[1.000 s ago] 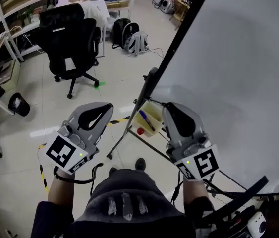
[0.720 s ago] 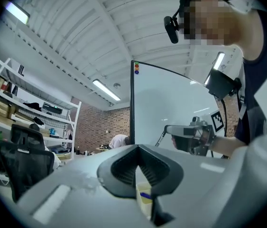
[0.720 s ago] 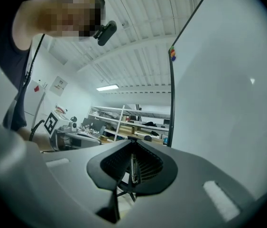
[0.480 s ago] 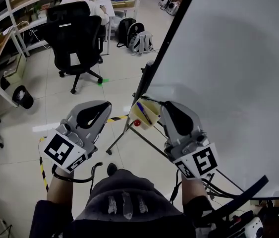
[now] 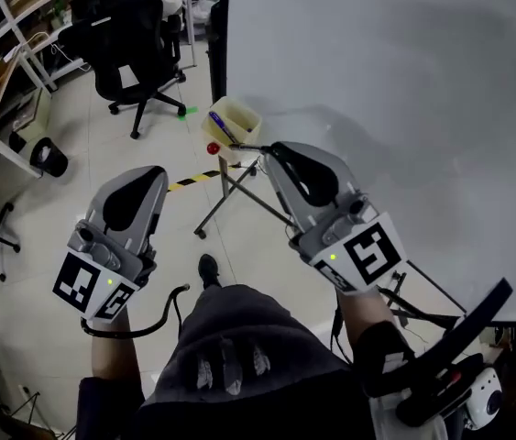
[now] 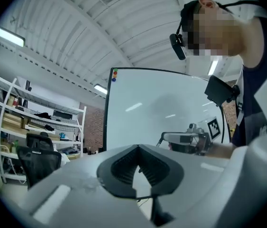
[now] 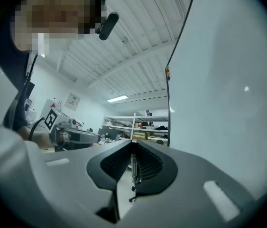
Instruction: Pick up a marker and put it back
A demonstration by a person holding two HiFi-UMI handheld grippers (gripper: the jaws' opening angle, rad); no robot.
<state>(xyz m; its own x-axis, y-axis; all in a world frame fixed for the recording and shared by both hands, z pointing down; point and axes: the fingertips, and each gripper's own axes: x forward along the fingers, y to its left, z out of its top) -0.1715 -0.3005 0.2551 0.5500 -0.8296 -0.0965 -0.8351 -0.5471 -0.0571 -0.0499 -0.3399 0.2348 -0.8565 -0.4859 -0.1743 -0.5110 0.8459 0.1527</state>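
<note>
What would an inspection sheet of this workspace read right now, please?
Surface: whiteboard on a stand, largely blank.
Job's things: blue marker standing in the cream holder at the board's lower corner.
Clutter: red object at the holder's lower edge.
Grippers: left gripper and right gripper both shut, nothing between them.
Cables: cable loop hanging under the left gripper.
Surroundings: office chair, bin, striped floor tape.

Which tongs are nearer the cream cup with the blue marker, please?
The right tongs, tips close beside that cup; the left tongs hang over the floor.
</note>
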